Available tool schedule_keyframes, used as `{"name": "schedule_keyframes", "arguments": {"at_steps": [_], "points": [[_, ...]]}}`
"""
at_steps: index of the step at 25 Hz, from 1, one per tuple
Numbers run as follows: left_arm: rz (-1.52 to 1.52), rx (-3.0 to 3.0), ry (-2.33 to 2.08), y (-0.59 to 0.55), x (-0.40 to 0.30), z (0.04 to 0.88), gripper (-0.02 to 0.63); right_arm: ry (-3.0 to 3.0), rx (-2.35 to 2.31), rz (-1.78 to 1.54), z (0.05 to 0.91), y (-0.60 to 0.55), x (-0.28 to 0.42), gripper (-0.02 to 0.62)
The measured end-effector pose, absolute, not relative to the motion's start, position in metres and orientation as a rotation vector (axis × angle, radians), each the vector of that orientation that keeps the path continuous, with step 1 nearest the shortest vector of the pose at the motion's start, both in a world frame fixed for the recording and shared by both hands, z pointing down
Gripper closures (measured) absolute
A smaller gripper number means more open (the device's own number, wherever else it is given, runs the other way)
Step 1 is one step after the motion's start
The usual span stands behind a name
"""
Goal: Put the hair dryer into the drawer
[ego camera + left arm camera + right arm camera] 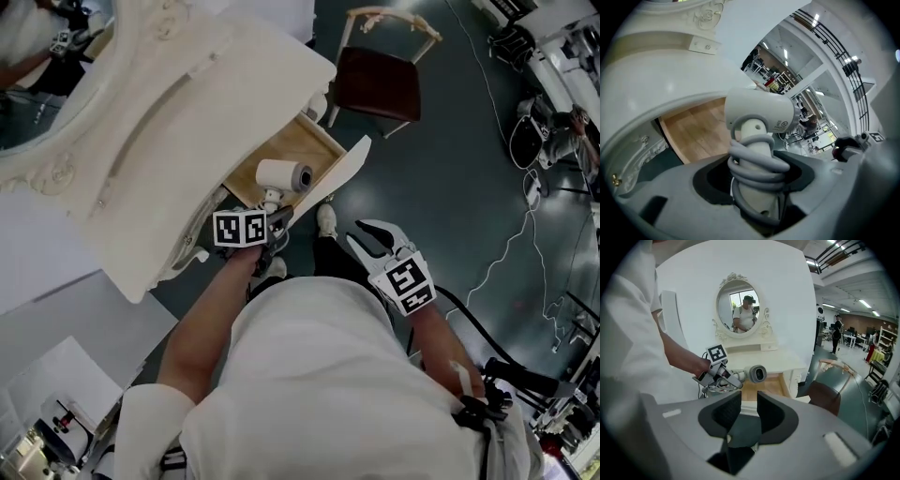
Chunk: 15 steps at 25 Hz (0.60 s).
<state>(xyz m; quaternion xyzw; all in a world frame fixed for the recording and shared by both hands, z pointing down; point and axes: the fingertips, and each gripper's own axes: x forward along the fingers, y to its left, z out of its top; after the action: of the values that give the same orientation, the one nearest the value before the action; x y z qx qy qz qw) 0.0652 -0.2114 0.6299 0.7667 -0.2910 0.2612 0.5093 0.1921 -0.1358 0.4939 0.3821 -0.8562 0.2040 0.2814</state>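
The white hair dryer (pixel 281 175) has its grey cord wound round the handle. My left gripper (pixel 270 211) is shut on that handle and holds the dryer just over the open drawer (pixel 342 173) of the cream dressing table (pixel 187 122). In the left gripper view the dryer (pixel 759 110) stands upright between the jaws of the left gripper (pixel 757 159), with the drawer's wooden bottom (pixel 693 126) behind it. My right gripper (pixel 370 239) hangs to the right of the drawer, open and empty. The right gripper view shows the right gripper (pixel 749 408), the dryer (pixel 752 374) and the drawer (pixel 768 383).
A dark-seated chair (pixel 380 84) stands to the right of the dressing table, also in the right gripper view as the chair (pixel 829 397). An oval mirror (pixel 738 308) tops the table. White cables (pixel 511 244) trail over the dark floor at the right.
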Motion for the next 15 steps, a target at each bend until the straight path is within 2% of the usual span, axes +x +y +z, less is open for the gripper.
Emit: {"name": "schedule_keyframes", "arguments": {"at_steps": [15], "points": [[0.893,1.744,-0.959,-0.325,0.124,0.748,0.340,-2.248,0.820,0.627,0.534,-0.218,0.324,0.488]]}}
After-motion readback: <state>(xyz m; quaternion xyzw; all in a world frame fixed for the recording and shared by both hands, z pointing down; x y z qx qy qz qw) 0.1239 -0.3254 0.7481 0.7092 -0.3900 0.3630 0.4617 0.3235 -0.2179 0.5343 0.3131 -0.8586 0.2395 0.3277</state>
